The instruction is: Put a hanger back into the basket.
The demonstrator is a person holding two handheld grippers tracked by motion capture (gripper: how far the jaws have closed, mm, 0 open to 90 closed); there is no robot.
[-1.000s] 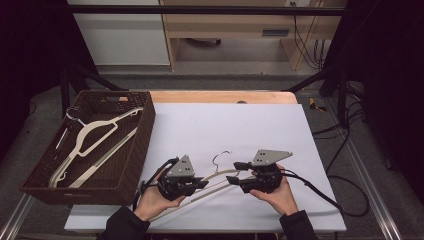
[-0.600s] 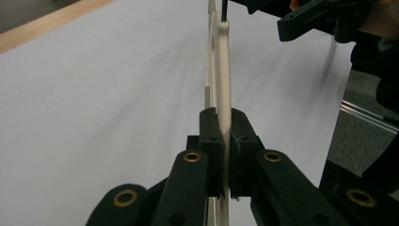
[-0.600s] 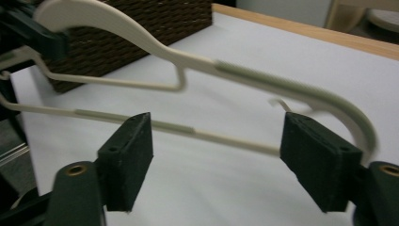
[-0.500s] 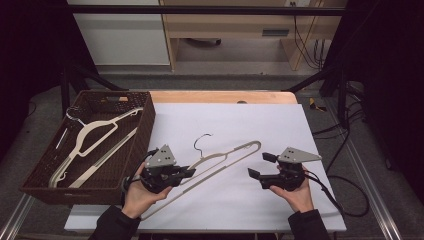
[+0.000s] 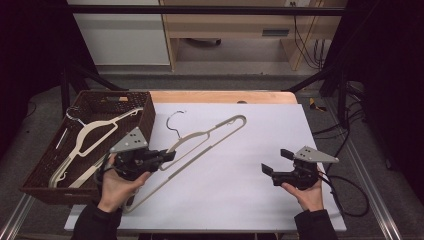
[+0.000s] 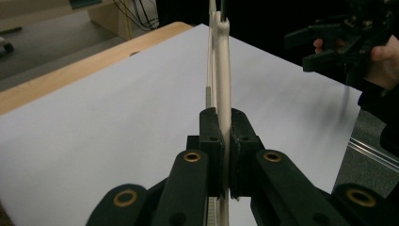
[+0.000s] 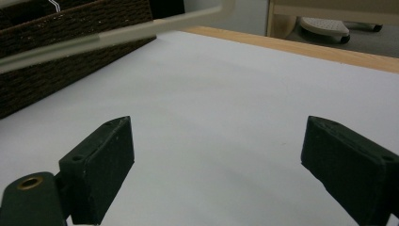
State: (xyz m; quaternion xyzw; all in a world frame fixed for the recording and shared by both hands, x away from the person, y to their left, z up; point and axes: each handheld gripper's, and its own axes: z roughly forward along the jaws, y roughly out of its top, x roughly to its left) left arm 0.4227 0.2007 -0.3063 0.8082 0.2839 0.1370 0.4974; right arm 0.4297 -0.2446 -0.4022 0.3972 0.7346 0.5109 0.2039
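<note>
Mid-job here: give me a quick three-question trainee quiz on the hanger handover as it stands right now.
1. True or false: the right gripper is clamped on the cream hanger.
2. Which best describes the left gripper? A) open above the wicker basket; B) shut on the cream hanger's bar; C) resting empty on the white table.
3. Fill in: a second hanger lies inside the ______.

Key
1. False: its jaws stand wide apart with nothing between them, having just been opening.
2. B: the left gripper view shows both pads pressed on the bar.
3. Wicker basket, at the table's left.
</note>
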